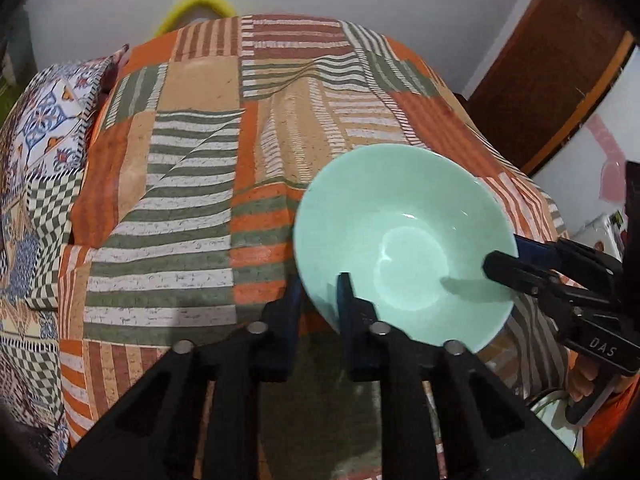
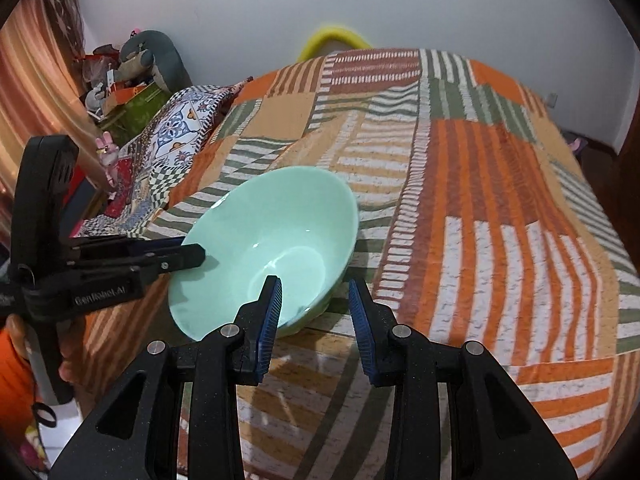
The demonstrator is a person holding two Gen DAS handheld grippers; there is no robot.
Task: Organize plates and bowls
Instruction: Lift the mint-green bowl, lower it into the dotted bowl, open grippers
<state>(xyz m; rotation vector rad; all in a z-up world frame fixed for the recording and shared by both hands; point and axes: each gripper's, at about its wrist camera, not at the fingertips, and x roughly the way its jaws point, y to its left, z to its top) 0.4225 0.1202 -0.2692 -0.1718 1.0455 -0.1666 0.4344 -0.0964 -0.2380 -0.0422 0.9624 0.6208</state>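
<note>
A mint green bowl [image 1: 404, 240] is tilted above the near edge of a bed with a striped patchwork cover [image 1: 192, 184]. My left gripper [image 1: 320, 300] straddles the bowl's near rim, one finger inside and one outside, jaws apart. In the right wrist view the bowl [image 2: 264, 248] is straddled at its near rim by my right gripper [image 2: 316, 320], jaws apart, blue pads [image 2: 270, 312] showing. The left gripper [image 2: 192, 256] reaches over the bowl's left rim there; the right gripper [image 1: 504, 264] reaches over its right rim in the left wrist view.
A patterned pillow [image 1: 44, 128] lies at the bed's left side. A yellow object [image 2: 334, 40] sits behind the bed's far end. Clutter and stuffed toys [image 2: 132, 68] stand at the far left by an orange curtain. A brown door [image 1: 548, 68] is at right.
</note>
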